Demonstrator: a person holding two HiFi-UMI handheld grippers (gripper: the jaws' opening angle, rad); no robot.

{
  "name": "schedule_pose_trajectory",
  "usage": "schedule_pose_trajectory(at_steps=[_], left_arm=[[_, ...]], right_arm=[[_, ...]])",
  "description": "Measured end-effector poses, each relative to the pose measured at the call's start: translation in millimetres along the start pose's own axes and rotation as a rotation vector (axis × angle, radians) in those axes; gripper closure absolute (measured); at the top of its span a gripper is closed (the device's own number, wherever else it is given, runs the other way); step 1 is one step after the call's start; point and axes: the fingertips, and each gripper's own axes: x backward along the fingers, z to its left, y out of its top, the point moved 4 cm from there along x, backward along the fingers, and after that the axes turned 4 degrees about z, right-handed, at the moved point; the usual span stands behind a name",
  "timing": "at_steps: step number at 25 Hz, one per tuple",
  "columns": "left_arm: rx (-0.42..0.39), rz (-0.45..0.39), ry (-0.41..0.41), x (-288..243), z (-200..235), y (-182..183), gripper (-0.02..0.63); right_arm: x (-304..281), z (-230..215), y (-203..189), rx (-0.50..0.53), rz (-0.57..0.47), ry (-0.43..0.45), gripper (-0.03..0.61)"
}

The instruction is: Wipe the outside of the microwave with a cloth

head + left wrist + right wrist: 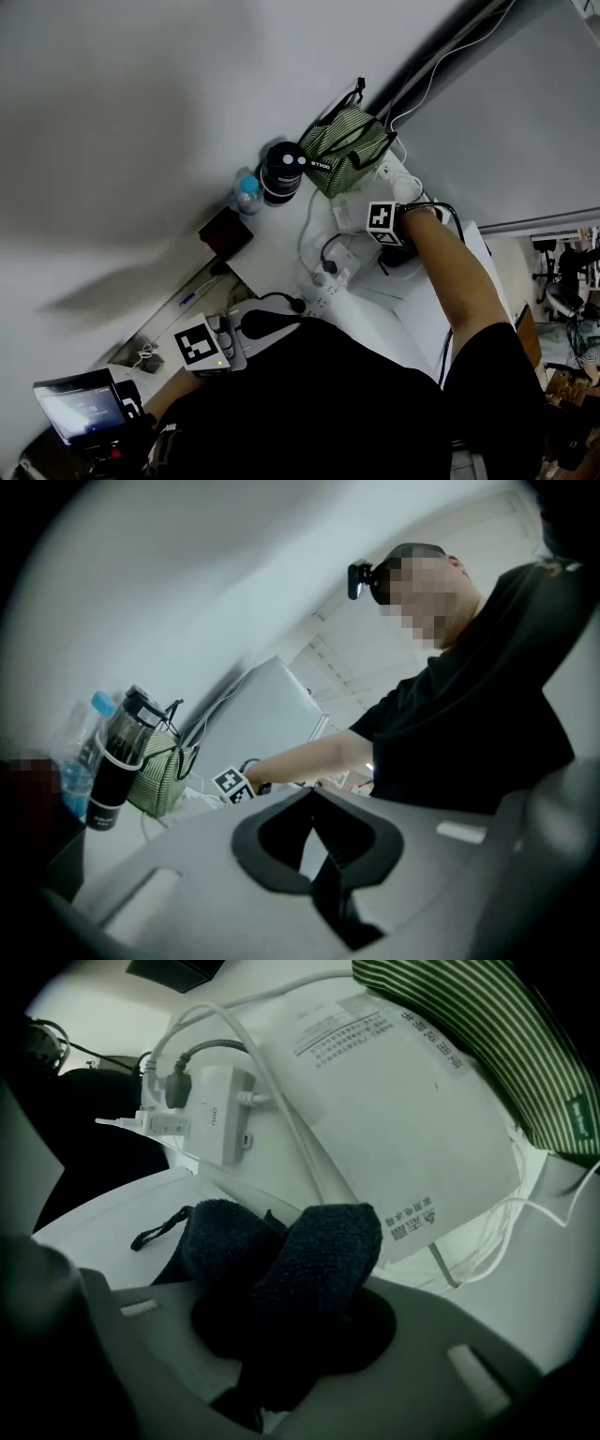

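Observation:
My right gripper (382,225) is out over the back of the white desk, shut on a folded dark blue cloth (314,1251) that bulges out past the jaws and hides the fingertips. The cloth sits just above a white, smooth-edged surface (112,1218), which seems to be the microwave's body (436,314). I cannot tell whether the cloth touches it. My left gripper (212,347) hangs back near the person's body, away from the cloth, and its jaws meet with nothing between them (312,794).
A green striped bag (345,141), a black tumbler (283,171) and a water bottle (247,194) stand against the wall. A white power adapter (220,1110), cables and a printed white sheet (394,1119) lie ahead of the cloth. A power strip (323,291) lies mid-desk.

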Motion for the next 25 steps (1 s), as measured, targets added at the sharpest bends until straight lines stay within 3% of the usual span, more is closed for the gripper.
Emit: schedule_pose_trajectory(at_steps=[3, 7, 10, 15, 19, 25], left_arm=[[-0.02, 0.003, -0.031, -6, -3, 3, 0.611], [-0.05, 0.026, -0.102, -18, -15, 7, 0.611], [-0.063, 0.024, -0.133, -25, -21, 12, 0.611], [-0.073, 0.017, -0.14, -21, -23, 9, 0.611], [-0.041, -0.022, -0.086, -3, -13, 0, 0.611], [-0.017, -0.066, -0.004, 25, -7, -10, 0.611]], right_arm=[[24, 12, -13, 0.037, -0.05, 0.008, 0.464], [110, 66, -47, 0.134, -0.219, 0.081, 0.463], [136, 101, -56, 0.209, -0.205, 0.087, 0.463], [86, 102, -19, 0.198, -0.085, 0.03, 0.466], [41, 75, 16, 0.147, -0.021, -0.013, 0.468], [-11, 57, 59, 0.043, -0.08, -0.023, 0.468]])
